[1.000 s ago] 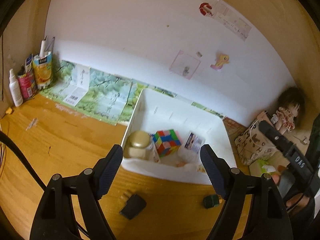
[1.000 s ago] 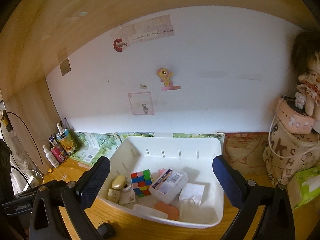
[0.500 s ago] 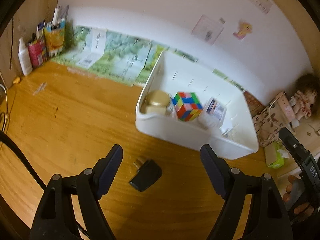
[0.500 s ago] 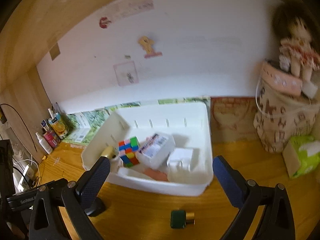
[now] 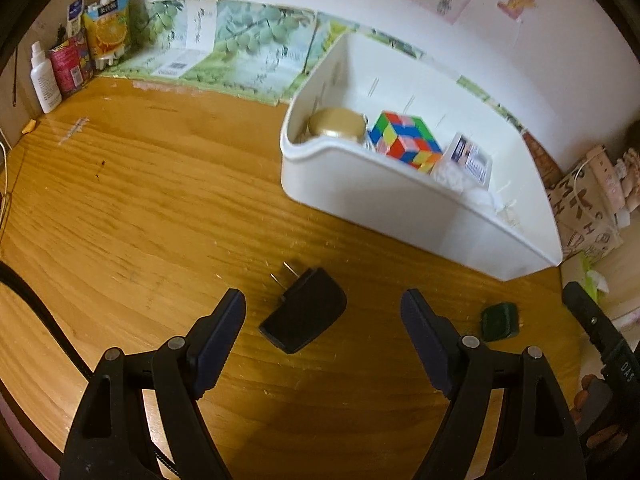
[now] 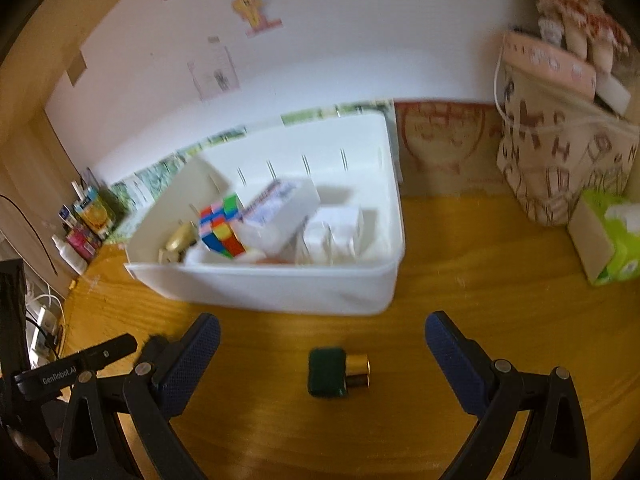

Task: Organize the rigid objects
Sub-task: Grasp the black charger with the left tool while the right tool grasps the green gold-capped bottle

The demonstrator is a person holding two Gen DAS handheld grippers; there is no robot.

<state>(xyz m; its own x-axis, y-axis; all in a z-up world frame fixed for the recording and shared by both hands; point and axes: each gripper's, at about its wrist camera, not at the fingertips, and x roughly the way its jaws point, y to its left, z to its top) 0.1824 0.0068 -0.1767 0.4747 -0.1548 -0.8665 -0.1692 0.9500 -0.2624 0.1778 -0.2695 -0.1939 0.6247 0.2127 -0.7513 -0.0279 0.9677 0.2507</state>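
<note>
A black plug adapter [image 5: 305, 314] with two metal prongs lies flat on the wooden desk, between the fingers of my open left gripper [image 5: 322, 312] and apart from both pads. In the right wrist view a small dark green bottle with a gold cap [image 6: 336, 372] lies on its side, centred between the fingers of my open right gripper [image 6: 322, 338], untouched. It also shows in the left wrist view as the green bottle [image 5: 499, 321] at the right. Behind both stands a white bin [image 5: 400, 200] [image 6: 280, 288] holding a colour cube [image 5: 406, 141] [image 6: 221, 226], a gold-lidded jar [image 5: 338, 122] and white boxes.
Cartons and a white bottle [image 5: 44, 80] stand at the desk's back left corner. A patterned bag [image 6: 560, 152] with a doll on top and a green tissue box [image 6: 608, 240] sit at the right. The other gripper's black body [image 6: 68, 368] shows at the left edge.
Both grippers have sunk toward the desk and tipped downward. The adapter now lies between the left fingers and the green bottle between the right fingers. Both stayed open.
</note>
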